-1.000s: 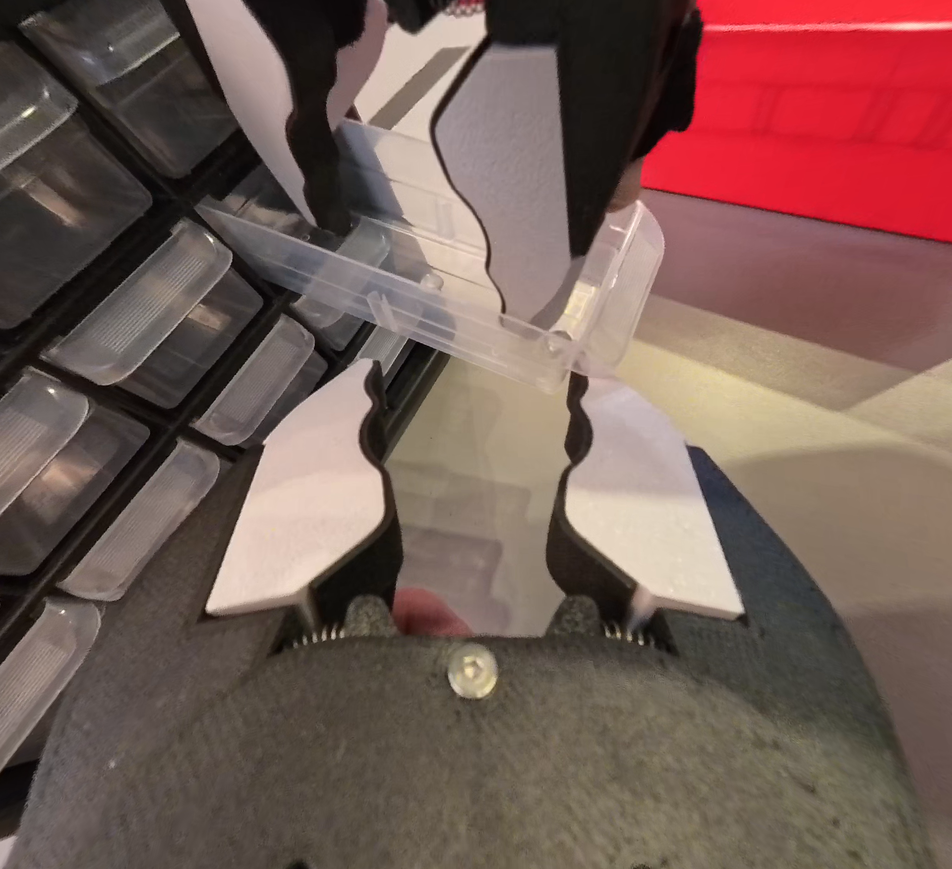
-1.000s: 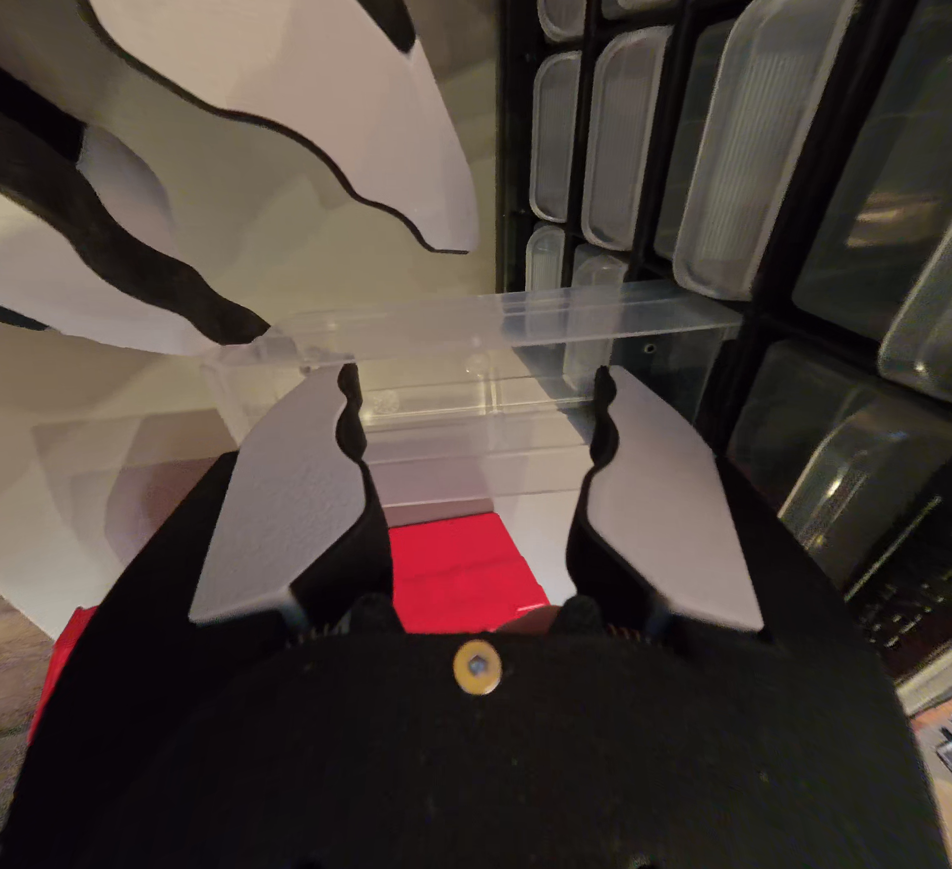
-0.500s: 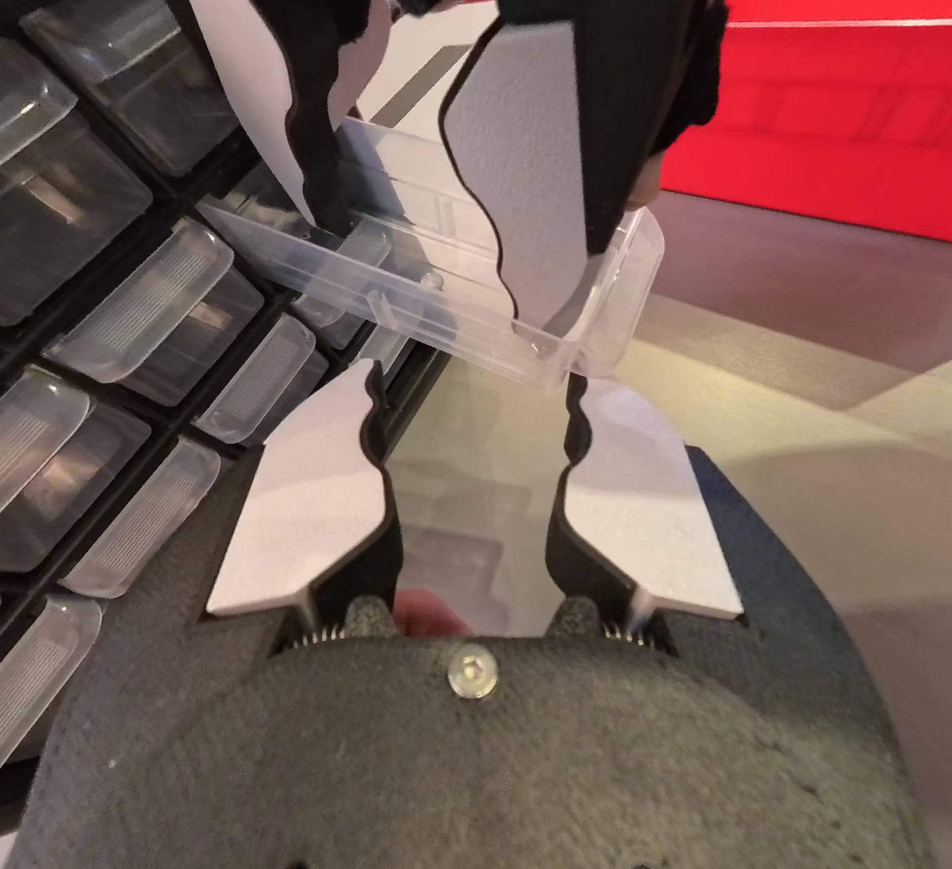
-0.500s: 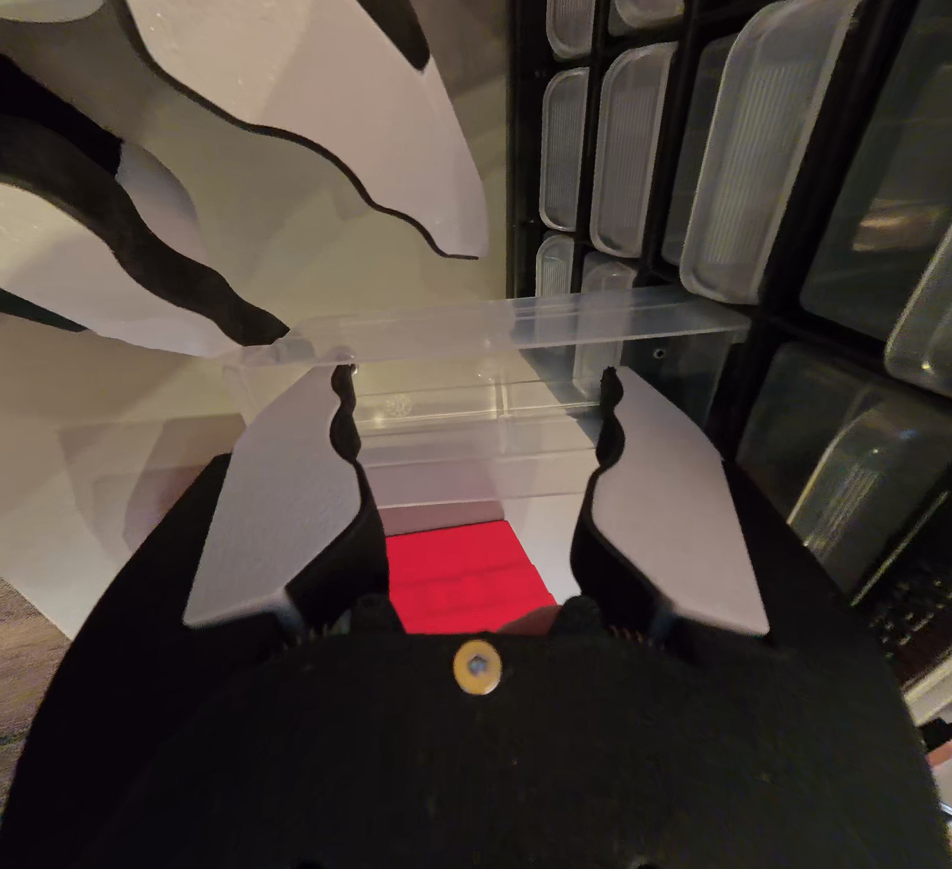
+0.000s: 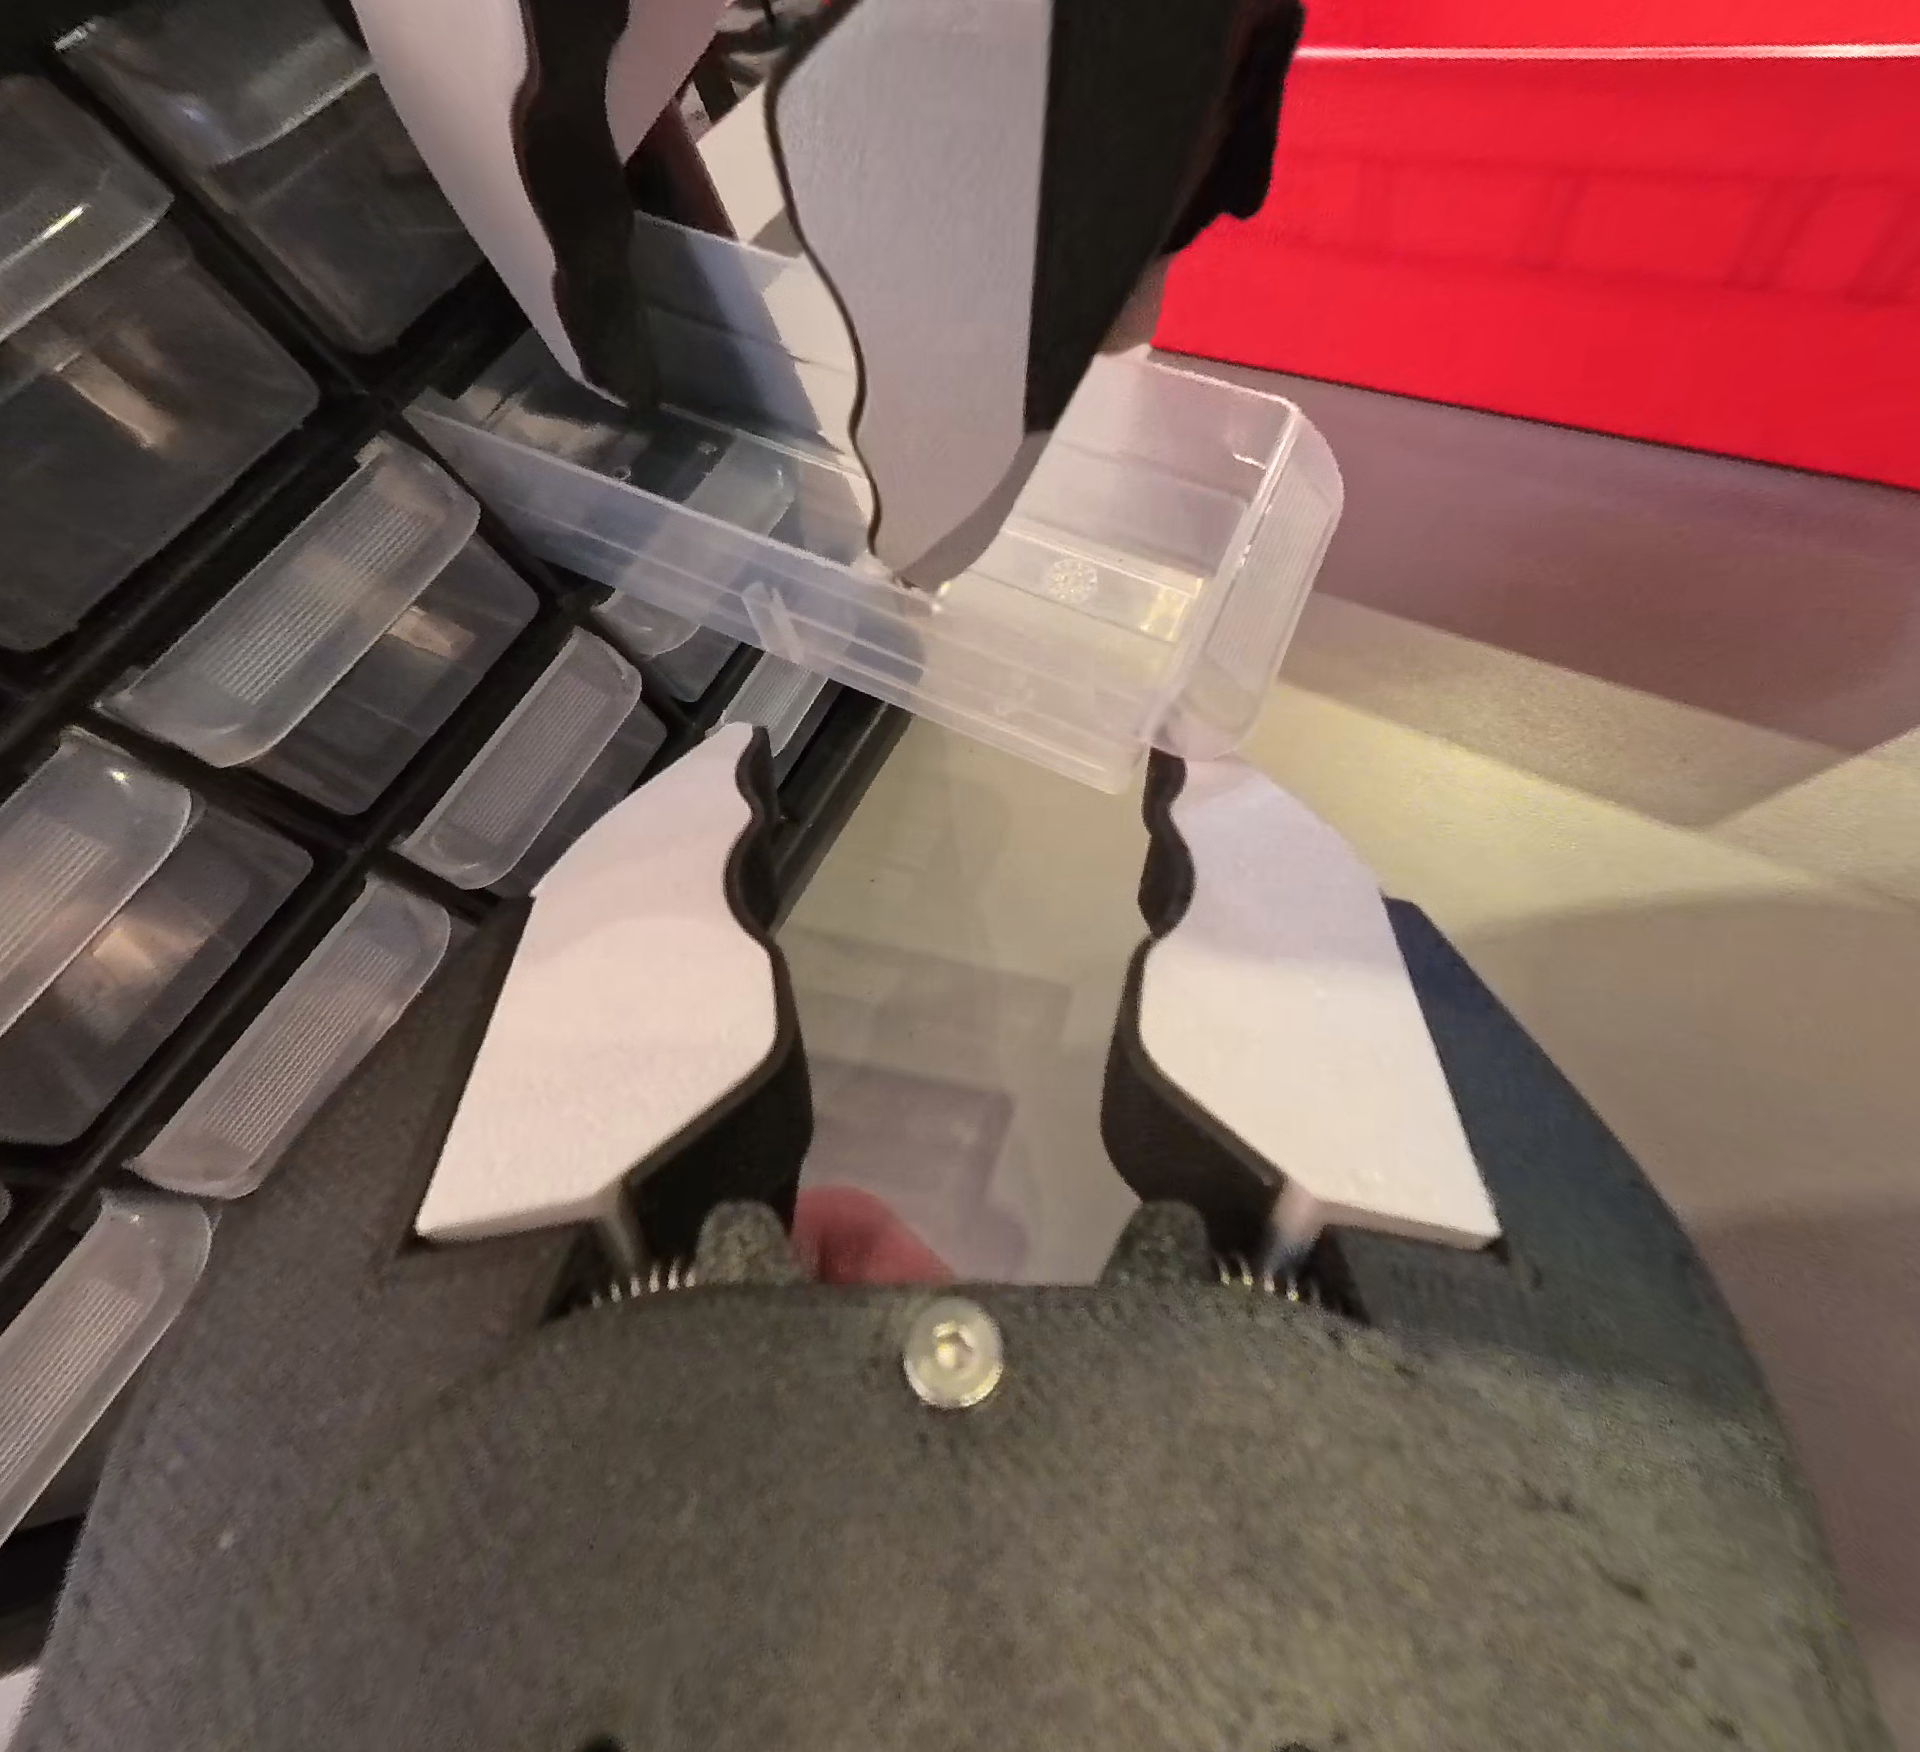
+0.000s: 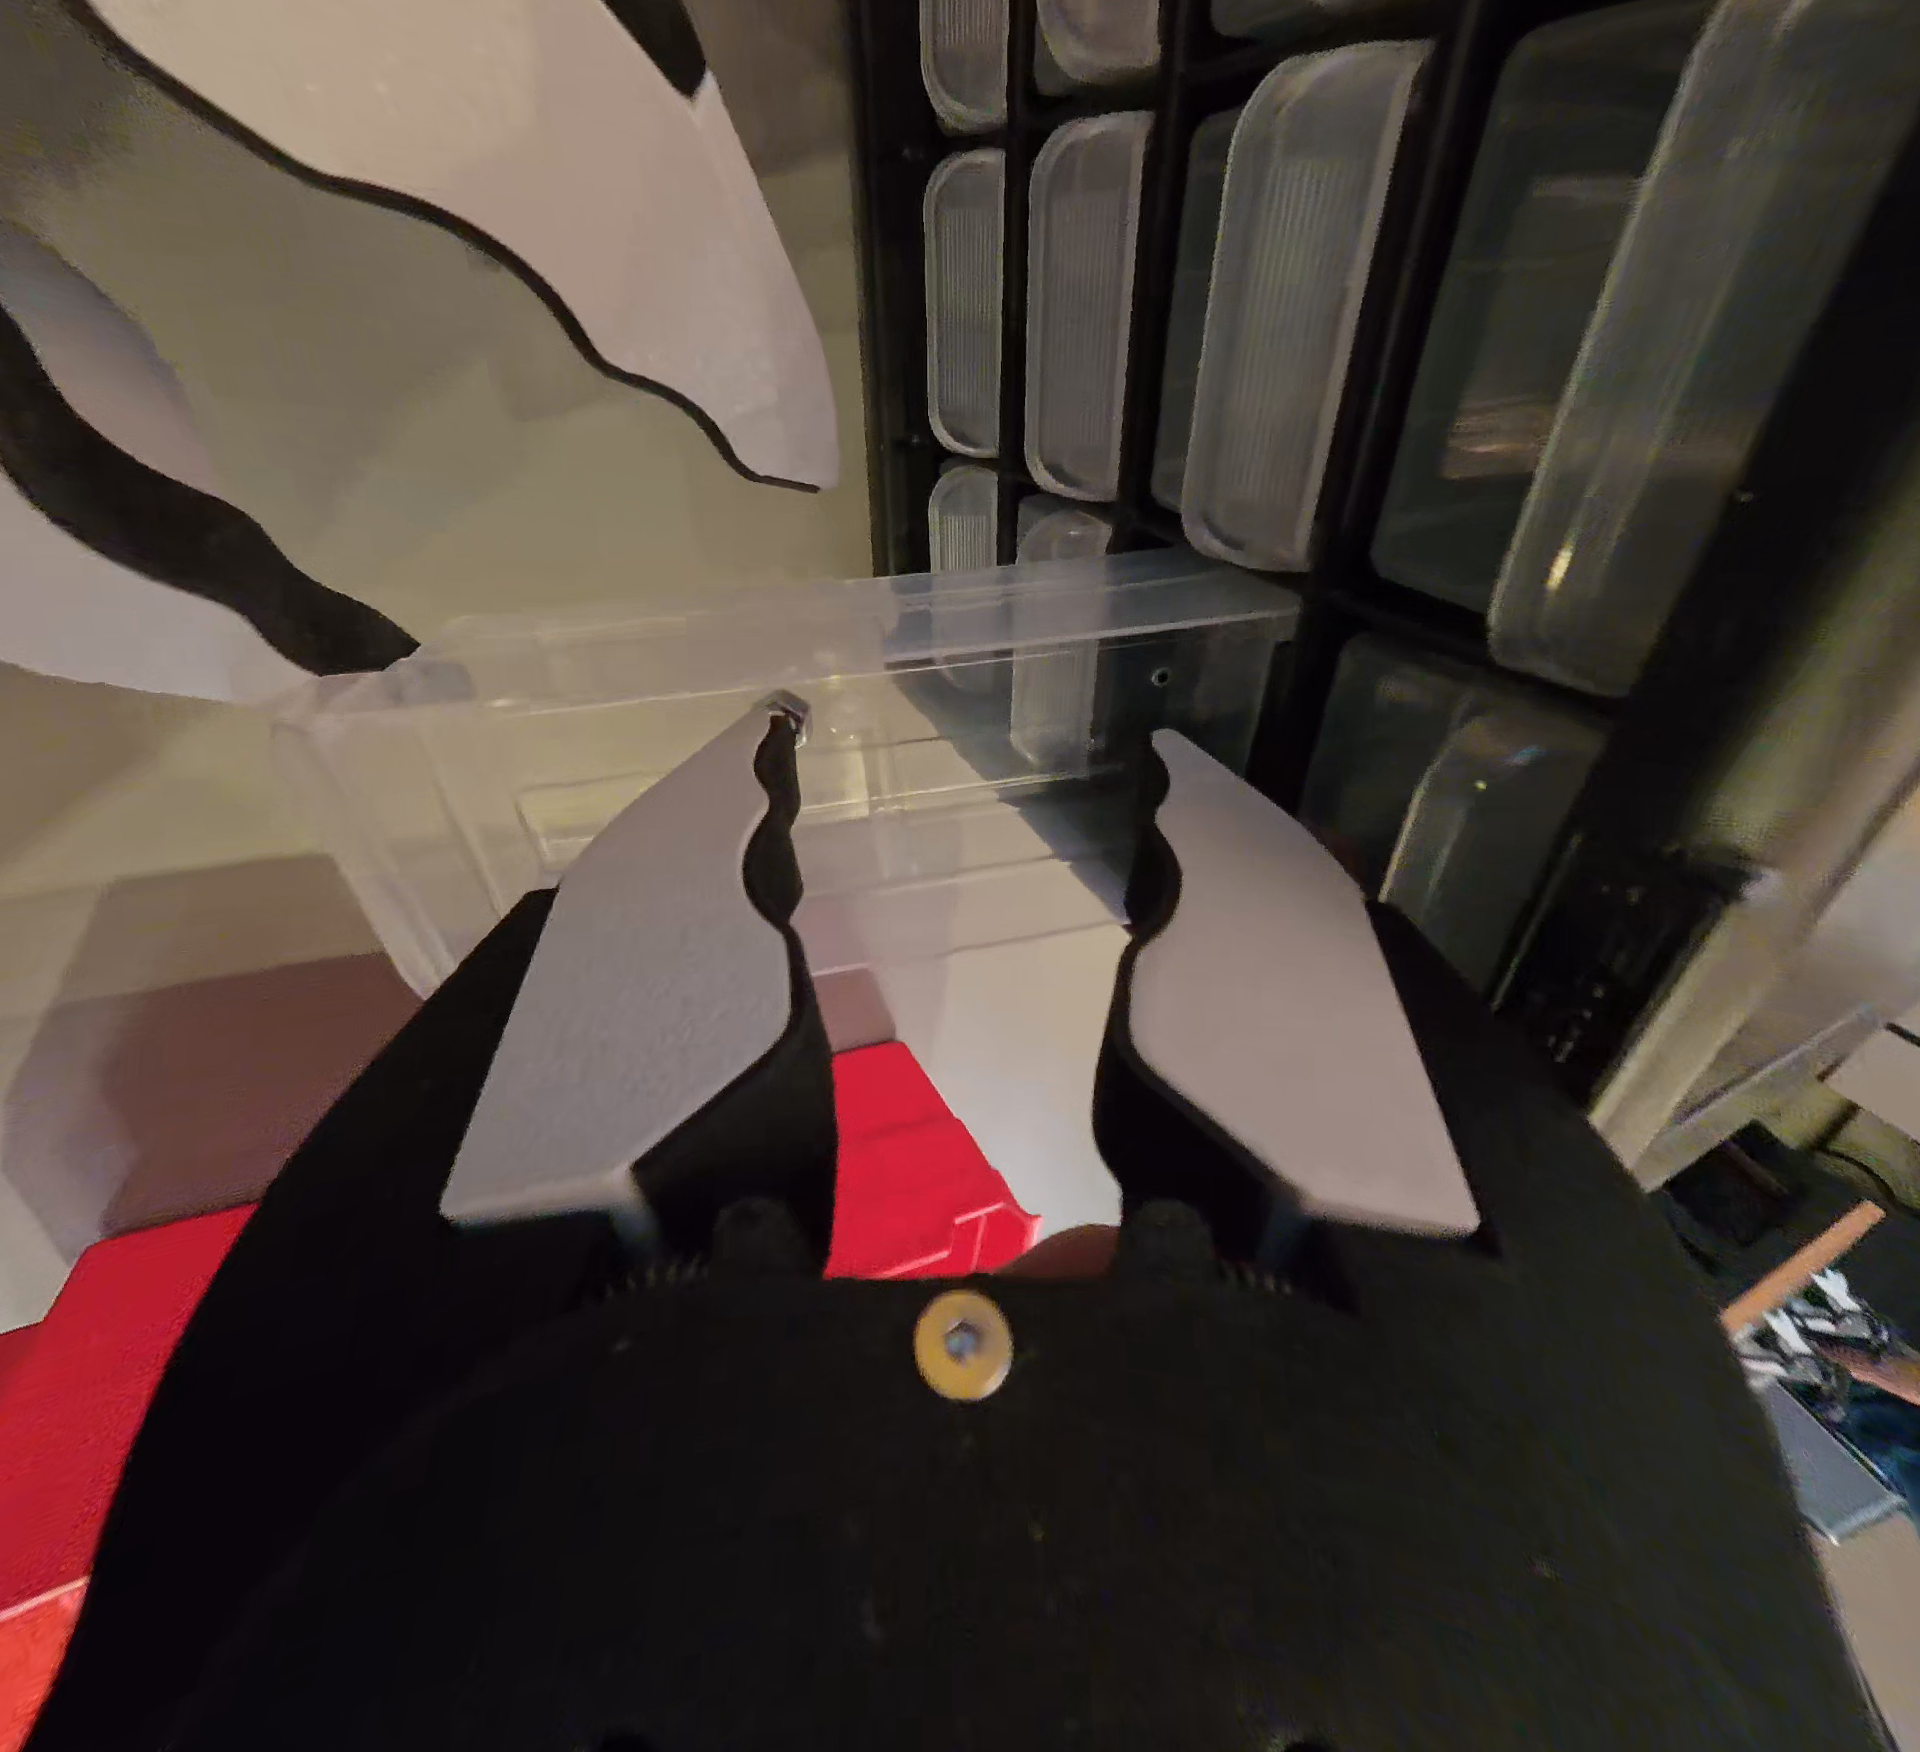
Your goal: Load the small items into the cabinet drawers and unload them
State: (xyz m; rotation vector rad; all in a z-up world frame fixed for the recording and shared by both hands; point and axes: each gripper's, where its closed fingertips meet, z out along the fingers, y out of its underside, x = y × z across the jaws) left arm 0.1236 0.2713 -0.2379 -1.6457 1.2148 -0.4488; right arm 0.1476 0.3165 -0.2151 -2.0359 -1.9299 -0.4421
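Clear, glossy plastic forms the pulled-out drawer (image 5: 1081,590) at frame centre, jutting from the black cabinet (image 5: 343,414) of ribbed translucent drawers on the left; nothing shows on its floor. The left gripper (image 5: 956,757) gapes wide below it. The right gripper (image 6: 971,731), wavy-edged and matte grey, hangs spread over it

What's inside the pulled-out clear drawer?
The right tool reaches into the drawer; a small shiny bit sits at one fingertip. Front floor looks bare; rest behind its fingers is covered.
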